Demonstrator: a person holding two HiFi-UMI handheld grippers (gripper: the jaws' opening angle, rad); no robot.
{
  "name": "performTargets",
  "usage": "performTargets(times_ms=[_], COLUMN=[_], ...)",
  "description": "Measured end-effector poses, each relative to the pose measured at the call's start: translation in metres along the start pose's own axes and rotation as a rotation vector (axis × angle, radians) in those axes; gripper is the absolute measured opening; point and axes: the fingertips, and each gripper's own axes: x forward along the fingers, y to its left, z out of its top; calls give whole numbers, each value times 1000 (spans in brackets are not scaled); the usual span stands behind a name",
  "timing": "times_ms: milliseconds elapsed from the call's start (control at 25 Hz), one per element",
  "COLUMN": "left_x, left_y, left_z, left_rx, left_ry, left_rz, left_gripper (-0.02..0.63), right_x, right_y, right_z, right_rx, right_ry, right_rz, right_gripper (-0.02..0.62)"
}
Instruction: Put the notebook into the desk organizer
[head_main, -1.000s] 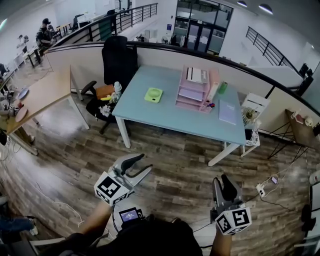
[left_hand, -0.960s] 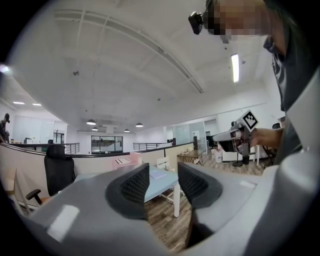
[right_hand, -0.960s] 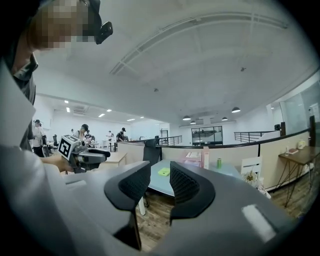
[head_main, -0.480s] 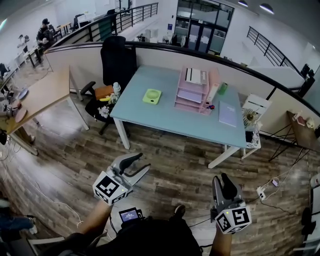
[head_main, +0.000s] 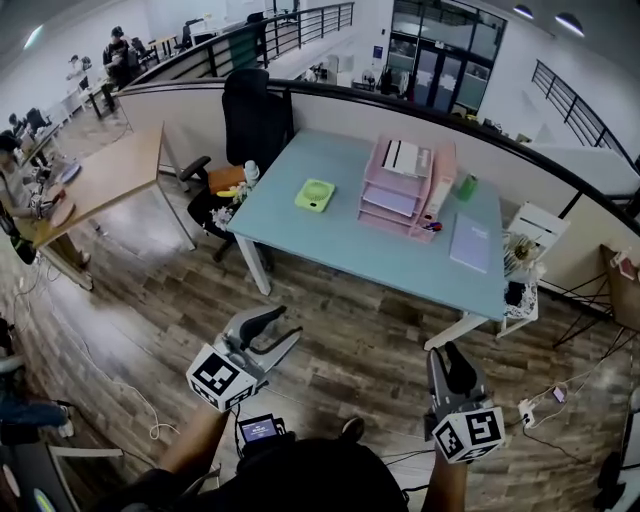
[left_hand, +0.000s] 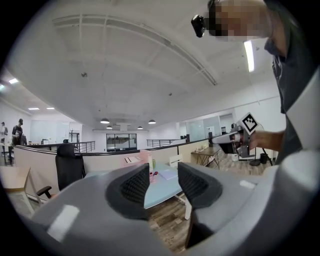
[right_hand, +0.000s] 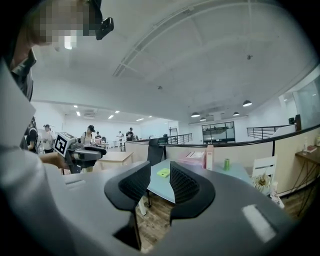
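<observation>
A pale lilac notebook (head_main: 468, 242) lies flat on the right part of the light blue table (head_main: 330, 235), right of the pink tiered desk organizer (head_main: 400, 187). Both stand well ahead of me across the wooden floor. My left gripper (head_main: 282, 327) is held low at the left, jaws apart with nothing between them. My right gripper (head_main: 449, 361) is held low at the right, also open and empty. In the left gripper view the organizer (left_hand: 134, 159) and notebook (left_hand: 168, 173) show far off; in the right gripper view the organizer (right_hand: 192, 158) shows beyond the jaws.
A green flat object (head_main: 314, 194) lies on the table's left half and a green can (head_main: 466, 186) stands beside the organizer. A black office chair (head_main: 250, 125) stands at the table's left end, a white stool (head_main: 524, 250) at its right. Cables (head_main: 540, 400) run over the floor.
The view has shifted: the table now sits slightly lower and further right in the head view. Both grippers keep their low positions and the same jaw gap.
</observation>
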Motion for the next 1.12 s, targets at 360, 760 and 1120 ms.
performTargets(times_ms=[360,760,1120], left_x=[26,55,87], left_y=[-22,-37,-42], left_z=[13,17,24], left_rx=[-41,8,36], left_ry=[58,74,71], left_rz=[94,152,154], left_gripper=[232,232,232], right_x=[17,19,28], right_y=[-46,-91,-120], right_z=[0,1,-11], right_rx=[11,29,61], right_ry=[3,-12,-15], right_rz=[97,151,170], right_gripper=[114,114,114])
